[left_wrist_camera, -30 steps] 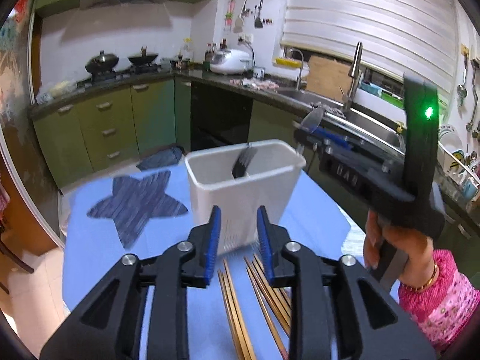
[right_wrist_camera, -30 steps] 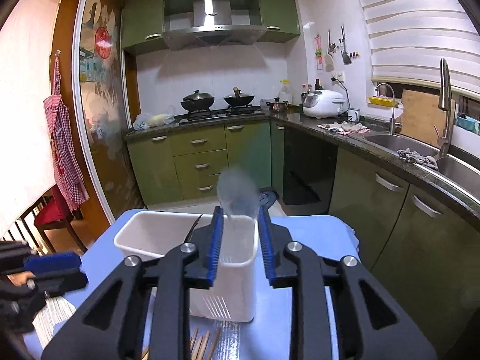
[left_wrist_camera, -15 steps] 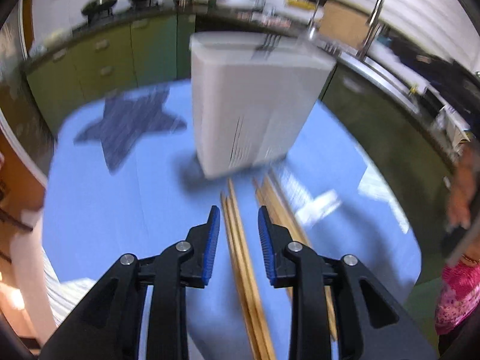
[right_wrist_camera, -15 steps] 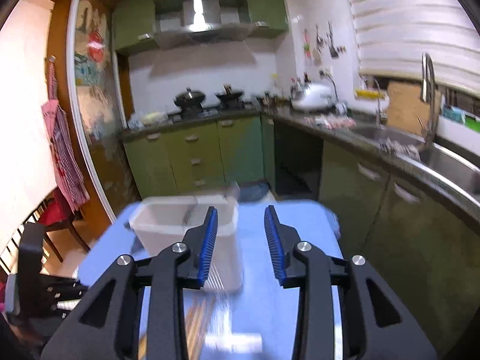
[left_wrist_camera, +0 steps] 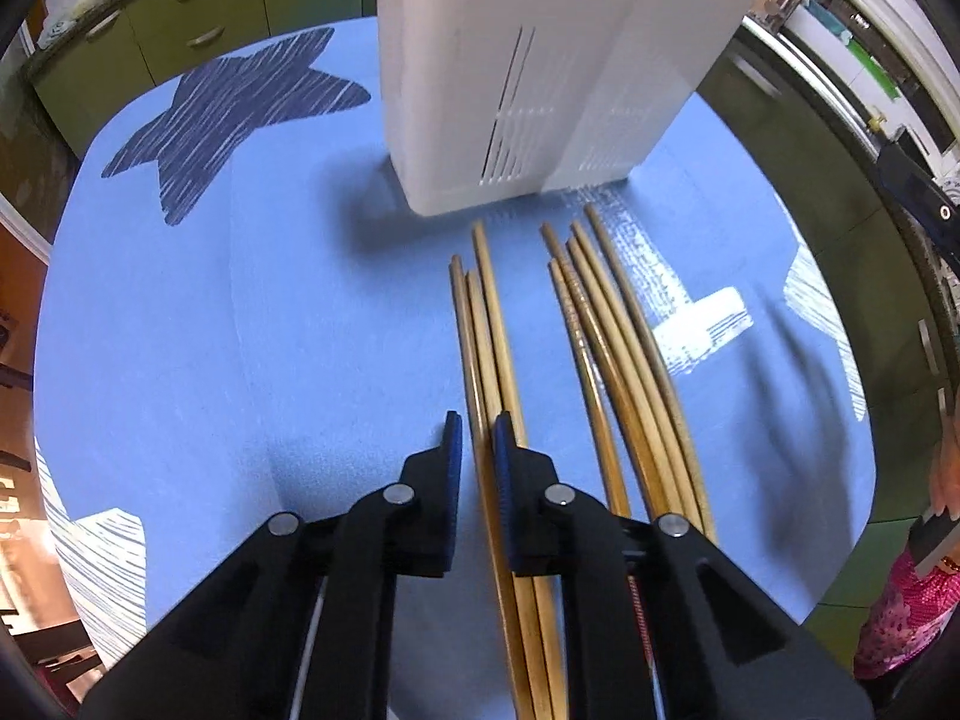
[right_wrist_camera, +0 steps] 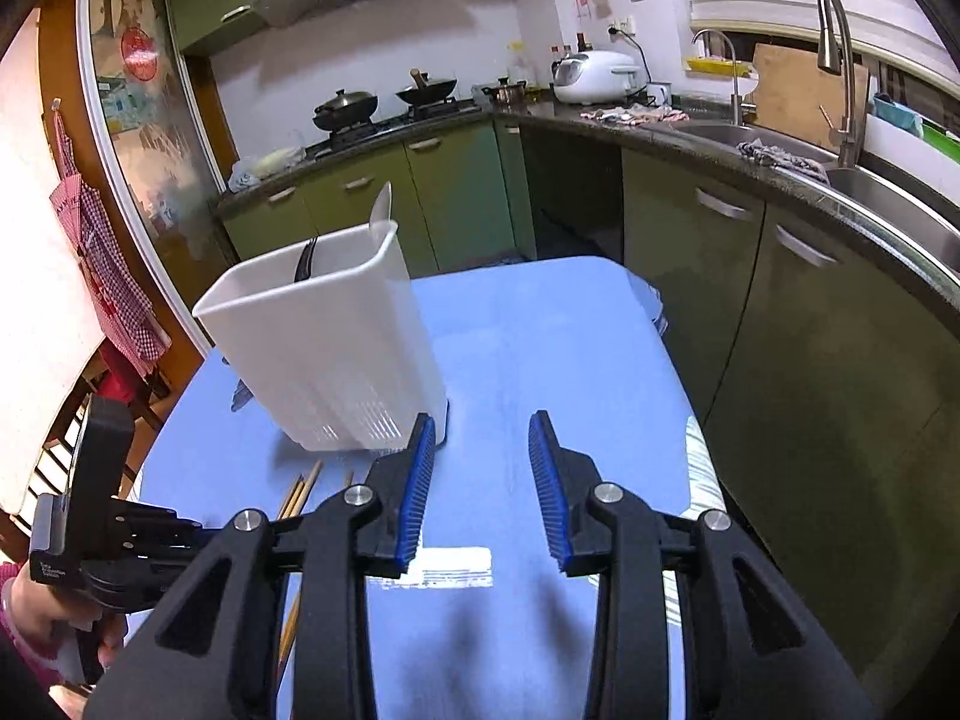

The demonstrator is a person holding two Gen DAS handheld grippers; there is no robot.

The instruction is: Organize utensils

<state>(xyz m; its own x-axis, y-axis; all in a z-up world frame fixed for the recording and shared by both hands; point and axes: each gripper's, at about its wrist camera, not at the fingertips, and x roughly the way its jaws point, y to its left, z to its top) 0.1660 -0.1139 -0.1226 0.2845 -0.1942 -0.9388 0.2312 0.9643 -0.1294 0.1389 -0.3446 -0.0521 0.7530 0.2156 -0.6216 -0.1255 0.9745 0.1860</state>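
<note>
Closing on the nearest chopsticks (left_wrist_camera: 489, 324), the left gripper (left_wrist_camera: 477, 444) pointed steeply down at the blue tablecloth (left_wrist_camera: 240, 330), its blue pads straddling the left bundle with a thin stick or two between them; whether the pads already pressed the wood could not be told. A second, larger bundle (left_wrist_camera: 612, 348) lay just to the right, tips aimed at the white utensil holder (left_wrist_camera: 540, 60) standing at the far side, where a dark fork (right_wrist_camera: 306, 258) and a pale handle (right_wrist_camera: 381, 207) already stood upright. The right gripper (right_wrist_camera: 480, 480) hovered over bare cloth beside the holder, jaws apart and empty. The chopsticks looked light, stiff and smooth, likely to roll or slip and to fan out if pinched off-centre. A hold near mid-length, squarely across the sticks, would probably keep them balanced; taking only a couple at once seemed safer than the whole bundle.
</note>
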